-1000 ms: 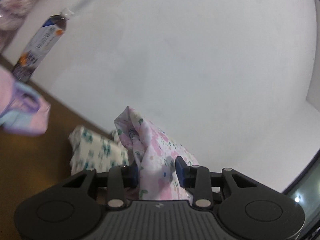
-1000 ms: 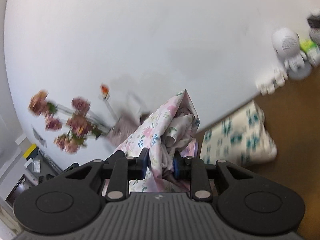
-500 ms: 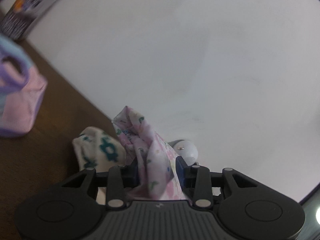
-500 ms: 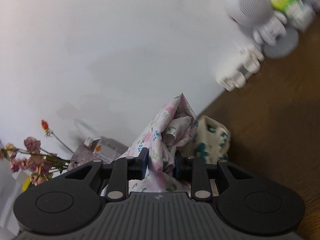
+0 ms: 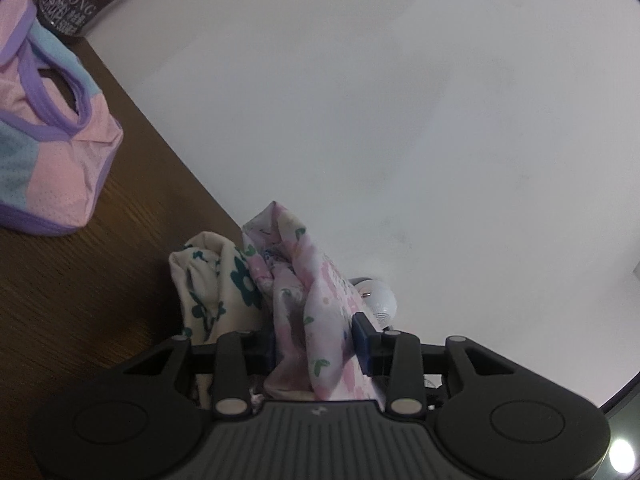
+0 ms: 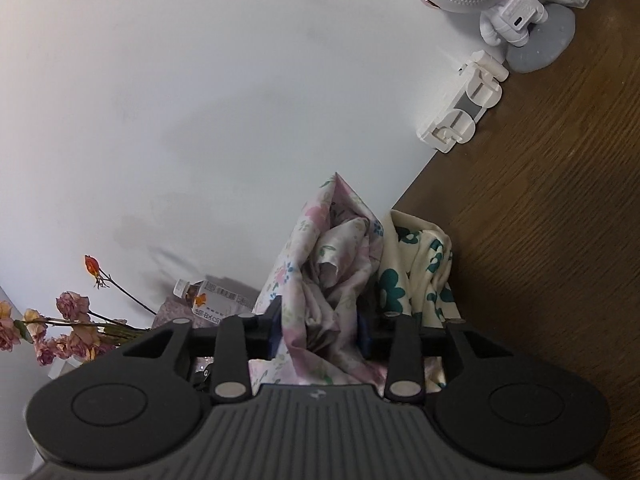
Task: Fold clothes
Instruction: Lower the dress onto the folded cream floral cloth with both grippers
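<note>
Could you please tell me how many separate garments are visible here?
3: pink floral garment held by both grippers, cream green-flowered garment beside it, pink-blue garment on the table's left. Others may be hidden.

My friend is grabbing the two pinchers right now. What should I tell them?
Left gripper: shut on the pink floral cloth.
Right gripper: shut on the same pink floral cloth, bunched between its pads.
The cream garment with green flowers sits folded on the brown table by the wall, right beside the held cloth.
A pink and purple garment lies further off, also on the table.
Done: the cream one looks folded.
Left: the pink cloth is crumpled, so it probably needs spreading out and folding.
</note>
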A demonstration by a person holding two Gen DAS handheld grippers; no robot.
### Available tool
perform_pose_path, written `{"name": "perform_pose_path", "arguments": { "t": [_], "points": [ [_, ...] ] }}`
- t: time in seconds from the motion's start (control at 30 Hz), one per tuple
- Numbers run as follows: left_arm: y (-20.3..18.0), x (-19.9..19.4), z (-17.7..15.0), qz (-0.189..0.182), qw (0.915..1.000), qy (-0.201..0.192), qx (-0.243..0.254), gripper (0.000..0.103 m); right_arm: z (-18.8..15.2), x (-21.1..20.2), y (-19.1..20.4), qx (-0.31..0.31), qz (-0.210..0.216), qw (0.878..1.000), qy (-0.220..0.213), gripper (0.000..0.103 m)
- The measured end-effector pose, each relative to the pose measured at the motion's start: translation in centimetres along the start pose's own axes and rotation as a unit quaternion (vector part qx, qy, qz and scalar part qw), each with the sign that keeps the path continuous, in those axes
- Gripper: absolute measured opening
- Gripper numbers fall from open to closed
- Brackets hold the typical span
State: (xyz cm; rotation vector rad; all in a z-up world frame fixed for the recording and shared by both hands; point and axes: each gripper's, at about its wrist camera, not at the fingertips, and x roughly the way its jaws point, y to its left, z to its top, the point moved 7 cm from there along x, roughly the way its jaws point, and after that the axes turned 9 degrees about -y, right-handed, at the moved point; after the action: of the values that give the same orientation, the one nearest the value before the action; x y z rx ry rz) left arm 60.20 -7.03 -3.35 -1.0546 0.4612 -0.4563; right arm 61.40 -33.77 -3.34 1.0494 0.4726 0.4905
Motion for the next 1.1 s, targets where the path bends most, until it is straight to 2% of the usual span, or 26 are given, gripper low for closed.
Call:
{"name": "perform_pose_path", "arguments": {
  "t": [0.1, 0.2, 0.4, 0.47, 0.5, 0.6, 0.7, 0.8, 0.87, 0.97, 1.1],
  "points": [
    [0.1, 0.0, 0.0, 0.002, 1.0, -0.002, 0.003, 0.039, 0.1, -0.2, -0.1, -0.002, 0.001, 1.0, 0.0, 0.042],
    [0.1, -0.2, 0.2, 0.001, 1.0, -0.008, 0.005, 0.047, 0.5, -0.7, -0.3, 0.0, 0.003, 1.0, -0.01, 0.047],
    [0.6, -0.1, 0.6, 0.009, 0.9997, -0.019, 0.012, 0.046, 1.2, -1.5, -0.8, 0.006, 0.003, 0.999, -0.031, 0.047],
    [0.5, 0.1, 0.5, 0.006, 0.9996, -0.02, 0.018, 0.04, 1.2, -1.5, -1.1, 0.01, 0.0, 0.999, -0.033, 0.043],
    [0.5, 0.2, 0.4, 0.002, 0.9996, -0.017, 0.02, 0.032, 1.1, -1.4, -1.2, 0.014, 0.001, 0.999, -0.032, 0.037],
    [0.2, 0.3, 0.2, 0.002, 0.9991, -0.022, 0.036, 0.025, 0.9, -1.2, -1.2, 0.02, 0.006, 0.999, -0.031, 0.027],
    [-0.1, 0.2, -0.1, 0.001, 0.9984, -0.029, 0.048, 0.023, 0.8, -1.0, -0.9, 0.011, 0.014, 0.999, -0.033, 0.025],
    [0.1, 0.3, 0.0, 0.004, 0.9982, -0.029, 0.052, 0.023, 0.7, -0.8, -1.5, 0.039, 0.028, 0.999, -0.021, 0.026],
    [-0.1, -0.4, -0.7, 0.009, 0.9986, -0.026, 0.045, 0.025, 0.7, -0.7, -2.2, 0.061, 0.028, 0.998, -0.011, 0.031],
    [-1.3, -1.0, -1.2, 0.015, 0.9987, -0.033, 0.034, 0.041, 1.0, -1.1, -1.9, 0.046, 0.023, 0.998, -0.019, 0.037],
    [-2.8, -1.6, -1.0, 0.02, 0.9956, -0.047, 0.079, 0.05, 1.3, -1.8, -0.8, 0.0, 0.014, 0.999, -0.03, 0.047]
  ]
}}
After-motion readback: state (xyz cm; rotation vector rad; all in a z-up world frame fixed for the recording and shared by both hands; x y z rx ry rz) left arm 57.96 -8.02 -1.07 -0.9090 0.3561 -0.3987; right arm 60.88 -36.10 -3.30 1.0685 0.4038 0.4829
